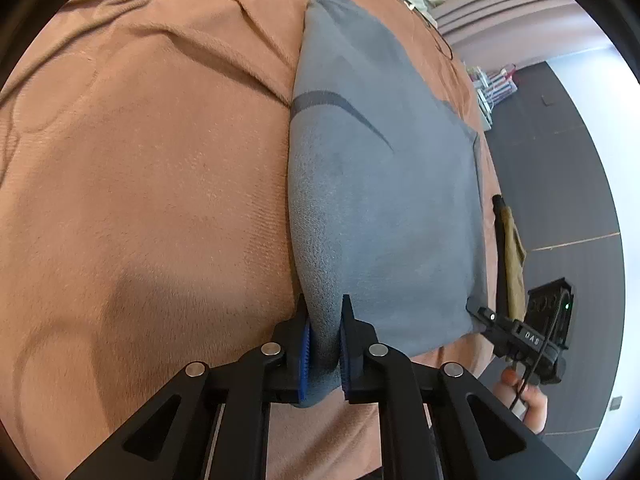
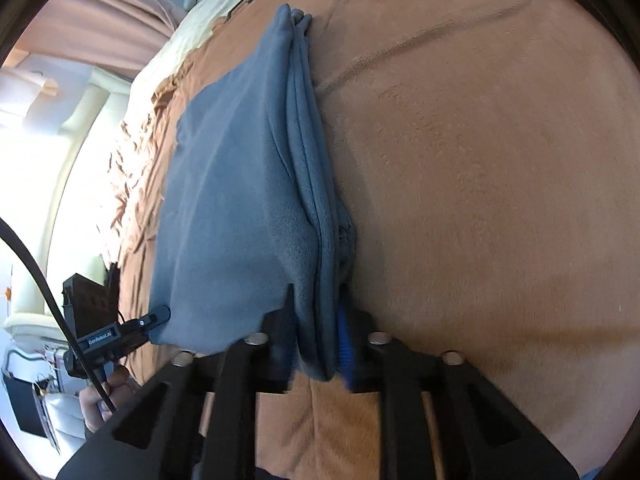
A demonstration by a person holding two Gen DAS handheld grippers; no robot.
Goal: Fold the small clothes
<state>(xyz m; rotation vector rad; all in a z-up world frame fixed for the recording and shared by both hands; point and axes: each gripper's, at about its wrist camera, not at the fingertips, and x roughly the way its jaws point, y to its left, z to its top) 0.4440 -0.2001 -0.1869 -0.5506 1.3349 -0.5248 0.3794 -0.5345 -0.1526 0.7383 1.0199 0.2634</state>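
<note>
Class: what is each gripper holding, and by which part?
Both hold the grey garment: left gripper pinches one near corner, right gripper the other, a bunched, layered edge.

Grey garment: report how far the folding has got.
Done: the grey garment is already doubled into several layers on the brown blanket. In hand: the left hand-held gripper and right hand-held gripper each pinch a near corner. Left: lay it flat and let go.

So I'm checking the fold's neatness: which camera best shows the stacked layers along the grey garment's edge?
The right wrist view: the grey garment shows its stacked layer edges running up from the right claw. The left wrist view shows only a smooth rounded fold in the left claw.
</note>
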